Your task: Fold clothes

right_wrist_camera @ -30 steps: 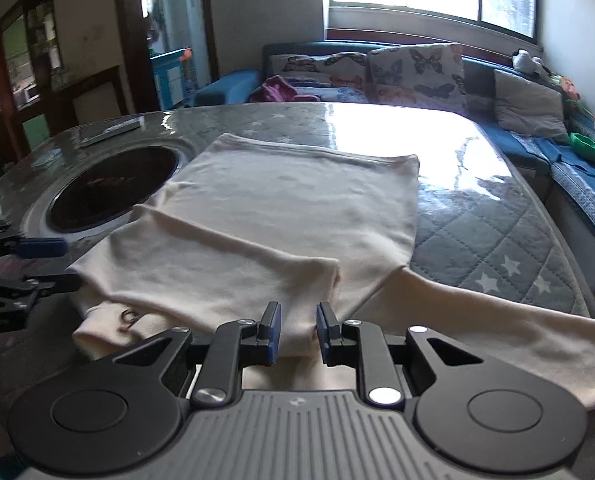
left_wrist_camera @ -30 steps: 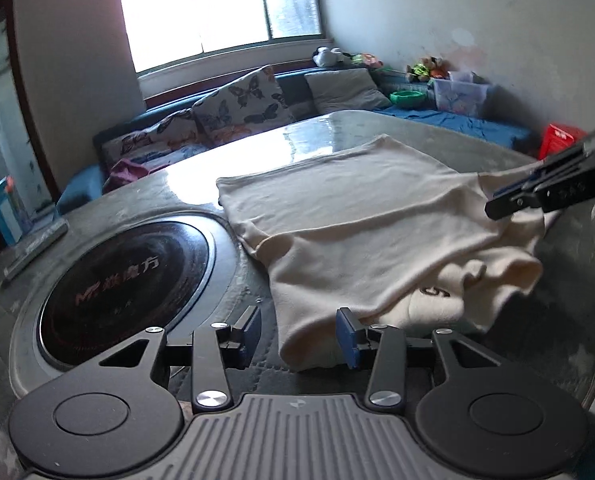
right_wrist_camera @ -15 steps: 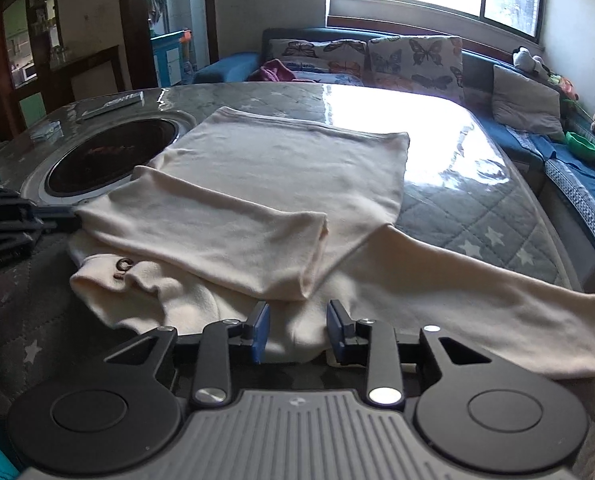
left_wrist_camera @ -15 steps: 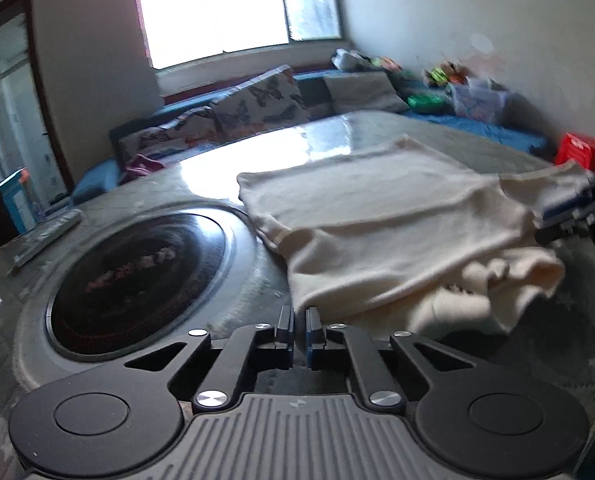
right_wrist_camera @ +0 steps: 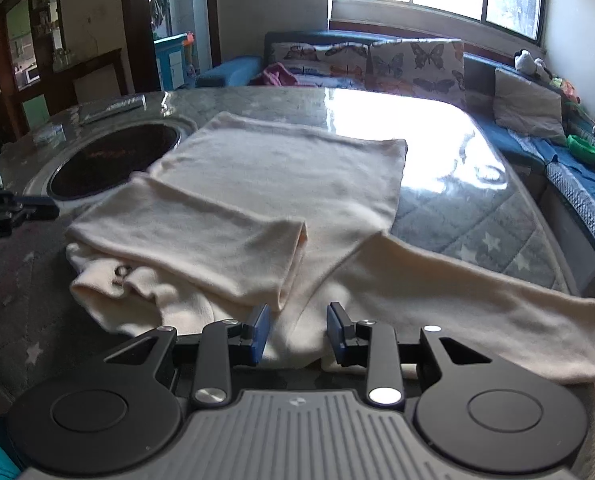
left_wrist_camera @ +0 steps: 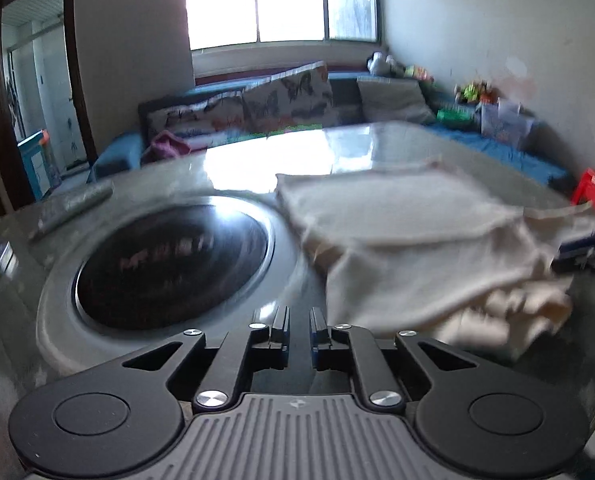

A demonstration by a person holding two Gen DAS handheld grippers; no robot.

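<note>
One sleeve folded, one to go

We have just reopened the left hand-held gripper (left_wrist_camera: 298, 328) slightly, empty; right hand-held gripper (right_wrist_camera: 297, 330) stands open over the cream sweater (right_wrist_camera: 281, 184), spread on the desk (right_wrist_camera: 457, 208).

Cream sweater (right_wrist_camera: 281, 184) lies flat, one sleeve folded across, other outstretched.

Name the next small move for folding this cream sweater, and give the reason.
Probably close the right gripper on the cream knit sweater near its outstretched sleeve: its jaws straddle cloth unclamped, that sleeve lies unfolded, the other sleeve is folded across.
</note>
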